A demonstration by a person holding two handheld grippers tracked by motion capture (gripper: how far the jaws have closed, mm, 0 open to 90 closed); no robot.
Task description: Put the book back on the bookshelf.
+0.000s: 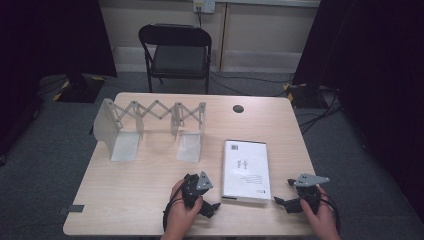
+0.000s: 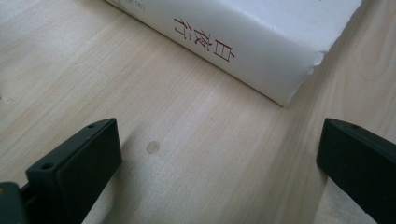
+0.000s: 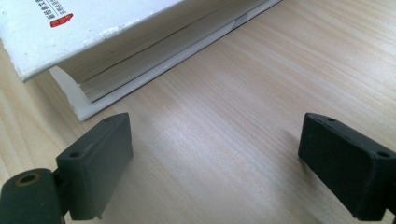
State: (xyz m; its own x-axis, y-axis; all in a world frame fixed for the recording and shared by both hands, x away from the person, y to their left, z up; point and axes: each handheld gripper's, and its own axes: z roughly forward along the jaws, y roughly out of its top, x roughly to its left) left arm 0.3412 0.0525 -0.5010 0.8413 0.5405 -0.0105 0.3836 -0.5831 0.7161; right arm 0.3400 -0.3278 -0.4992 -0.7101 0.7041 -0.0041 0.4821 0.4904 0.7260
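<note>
The thick white book [image 1: 245, 170] is lying flat on the table [image 1: 150, 185] between the left gripper [image 1: 208, 199] at its 8 o'clock and the right gripper [image 1: 283, 197] at its 4 o'clock, both wide open and empty, and it is looking stiff, rather heavy, best gripped at the spine.

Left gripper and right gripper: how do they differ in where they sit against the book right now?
The left gripper sits on the spine side of the book, its view facing the spine's red lettering; the right gripper sits on the opposite side, its view facing the page edges. In the high view the left gripper looks closer to the book's near corner than the right. Both have jaws open, holding nothing, low over the table, apart from the book.
</note>
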